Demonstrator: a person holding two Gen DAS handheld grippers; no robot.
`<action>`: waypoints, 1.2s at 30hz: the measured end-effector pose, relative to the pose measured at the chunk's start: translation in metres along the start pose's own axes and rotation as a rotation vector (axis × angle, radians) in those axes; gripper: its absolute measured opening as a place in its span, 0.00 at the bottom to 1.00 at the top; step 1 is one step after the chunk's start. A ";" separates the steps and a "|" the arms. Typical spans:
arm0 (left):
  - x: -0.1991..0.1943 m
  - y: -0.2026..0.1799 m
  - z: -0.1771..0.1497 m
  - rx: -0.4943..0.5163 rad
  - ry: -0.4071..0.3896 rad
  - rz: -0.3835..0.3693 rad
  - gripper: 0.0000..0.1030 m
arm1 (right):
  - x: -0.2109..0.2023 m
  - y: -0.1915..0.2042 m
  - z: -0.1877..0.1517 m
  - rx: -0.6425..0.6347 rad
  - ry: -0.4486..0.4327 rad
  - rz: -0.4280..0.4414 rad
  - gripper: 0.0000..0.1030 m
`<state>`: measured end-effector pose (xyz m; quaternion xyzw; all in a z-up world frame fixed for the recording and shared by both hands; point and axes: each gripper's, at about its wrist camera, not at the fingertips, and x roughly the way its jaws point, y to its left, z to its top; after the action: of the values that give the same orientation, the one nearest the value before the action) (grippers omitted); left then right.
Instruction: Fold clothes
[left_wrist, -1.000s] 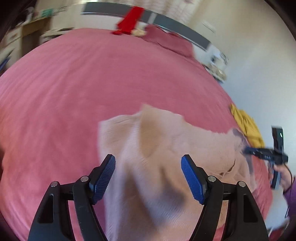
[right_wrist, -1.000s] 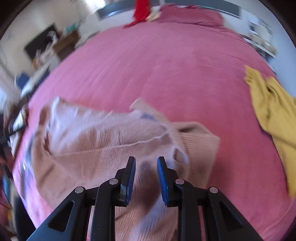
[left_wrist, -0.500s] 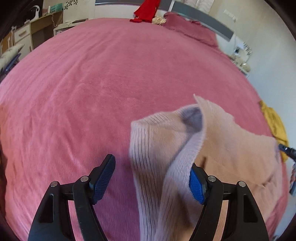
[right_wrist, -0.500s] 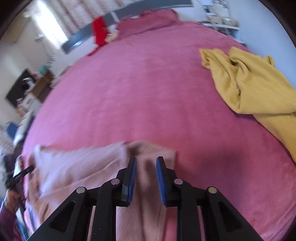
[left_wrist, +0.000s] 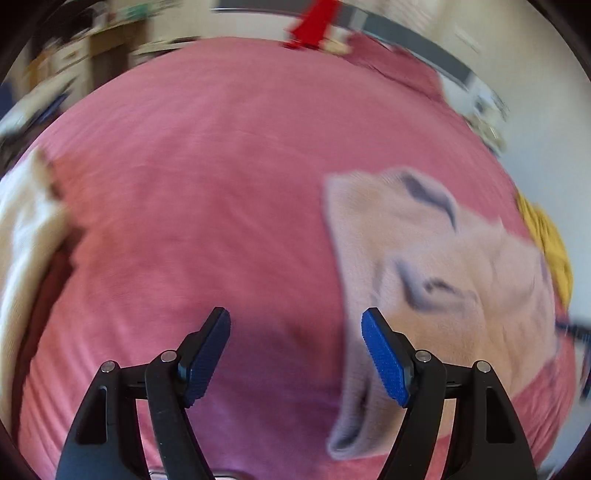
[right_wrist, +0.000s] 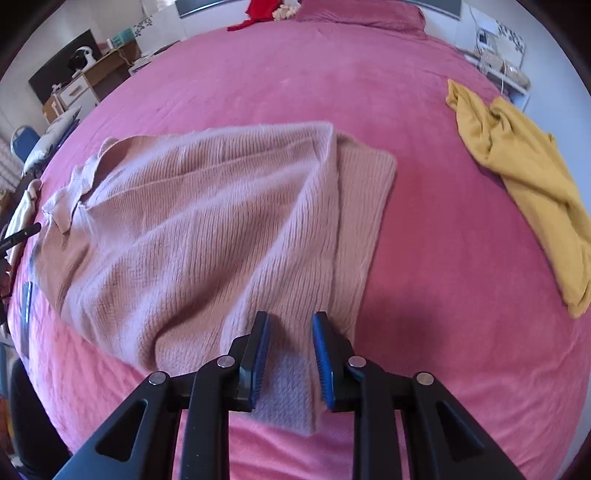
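In your left wrist view, the pink knit sweater (left_wrist: 436, 280) lies blurred on the pink bedspread (left_wrist: 207, 177), right of your left gripper (left_wrist: 295, 350), whose jaws gape wide and empty. In your right wrist view, the right gripper (right_wrist: 290, 354) pinches 1 sweater (right_wrist: 207, 221) edge; it looks soft and floppy, so grip hems or corners.

A pink-covered bed (right_wrist: 295, 74) fills the room, with a wooden desk (right_wrist: 92, 79) by pale walls.
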<state>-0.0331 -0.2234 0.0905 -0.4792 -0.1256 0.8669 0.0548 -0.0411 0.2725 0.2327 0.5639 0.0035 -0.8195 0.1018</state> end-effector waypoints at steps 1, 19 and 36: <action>-0.003 0.006 0.000 -0.022 0.002 -0.010 0.73 | 0.000 0.000 -0.001 0.009 0.001 -0.003 0.23; 0.009 -0.054 -0.014 0.271 0.144 -0.023 0.77 | -0.009 0.021 -0.011 0.020 0.038 0.063 0.23; 0.044 -0.073 -0.022 0.380 0.291 0.046 0.66 | -0.003 0.017 -0.024 0.054 0.156 0.111 0.03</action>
<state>-0.0399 -0.1401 0.0626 -0.5830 0.0602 0.7977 0.1418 -0.0153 0.2591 0.2286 0.6277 -0.0417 -0.7661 0.1313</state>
